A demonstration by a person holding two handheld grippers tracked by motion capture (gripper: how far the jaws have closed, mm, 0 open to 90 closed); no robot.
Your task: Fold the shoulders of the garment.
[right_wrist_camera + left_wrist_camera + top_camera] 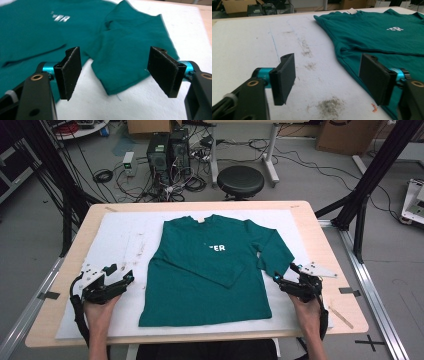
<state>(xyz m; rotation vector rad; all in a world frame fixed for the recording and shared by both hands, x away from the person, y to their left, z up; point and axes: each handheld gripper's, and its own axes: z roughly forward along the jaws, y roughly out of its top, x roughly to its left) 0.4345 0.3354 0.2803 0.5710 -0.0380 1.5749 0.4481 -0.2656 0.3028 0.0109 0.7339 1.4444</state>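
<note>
From the high view I've got the green shirt (pixel 210 270) spread flat on the white mat (pixel 125 240), which covers the wooden table (pixel 330 250); one sleeve is folded across the chest, the other sleeve (pixel 274 251) hangs out toward four o'clock. My left gripper (pixel 129 279) sits at the shirt's nine o'clock, on bare mat, just beside the hem edge and not touching it. My right gripper (pixel 284 276) is down at four o'clock, its tips right by that loose sleeve's cuff. Beyond the table, at twelve o'clock, a black stool (pixel 240 180) and computer towers (pixel 167 150) stand on the floor. Now the left gripper view: here I can see my left jaws standing wide apart with nothing between them but stained mat (pixel 312 82), the shirt's side edge (pixel 352 67) passing under the right-hand jaw, and smudges the high view barely shows. Over to the right gripper view: jaws apart again, and the sleeve's cuff (pixel 125 75) lies on the mat between them, unpinched, with a loose thread at its edge.
</note>
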